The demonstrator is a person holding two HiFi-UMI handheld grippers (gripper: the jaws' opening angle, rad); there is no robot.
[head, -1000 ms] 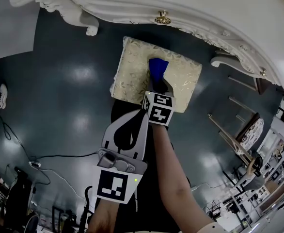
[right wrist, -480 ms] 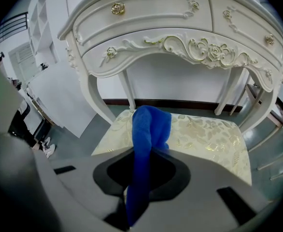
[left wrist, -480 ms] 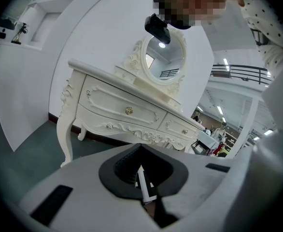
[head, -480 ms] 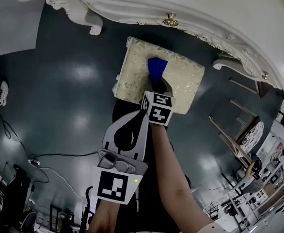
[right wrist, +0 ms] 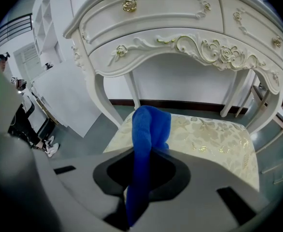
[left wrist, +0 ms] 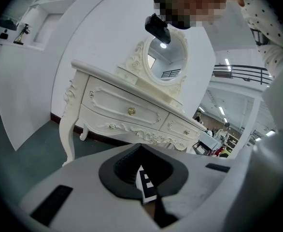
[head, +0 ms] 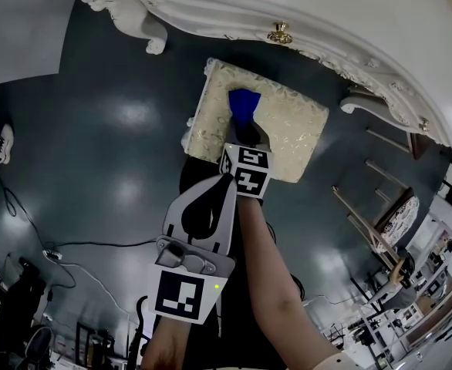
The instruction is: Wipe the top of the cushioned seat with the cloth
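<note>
The cushioned seat (head: 288, 126) is a cream, gold-patterned stool that stands on the dark floor under the dressing table. A blue cloth (head: 244, 108) rests on its top, left of the middle. My right gripper (head: 245, 133) is shut on the cloth's near end and reaches over the seat's front edge. In the right gripper view the cloth (right wrist: 148, 129) runs from the right gripper (right wrist: 146, 178) out onto the seat (right wrist: 214, 134). My left gripper (head: 224, 182) hangs back just behind the right gripper's marker cube, off the seat. Its jaws, seen as the left gripper (left wrist: 142, 178), are shut with nothing in them.
A white carved dressing table (head: 303, 14) with gold knobs (head: 279, 31) overhangs the seat's far side; its legs (head: 145, 29) stand at either end. Cables (head: 64, 257) lie on the floor at left. Wooden frames (head: 372, 222) lean at right.
The right gripper has drawn the blue cloth a little to the left across the seat top. The left gripper has kept its place.
</note>
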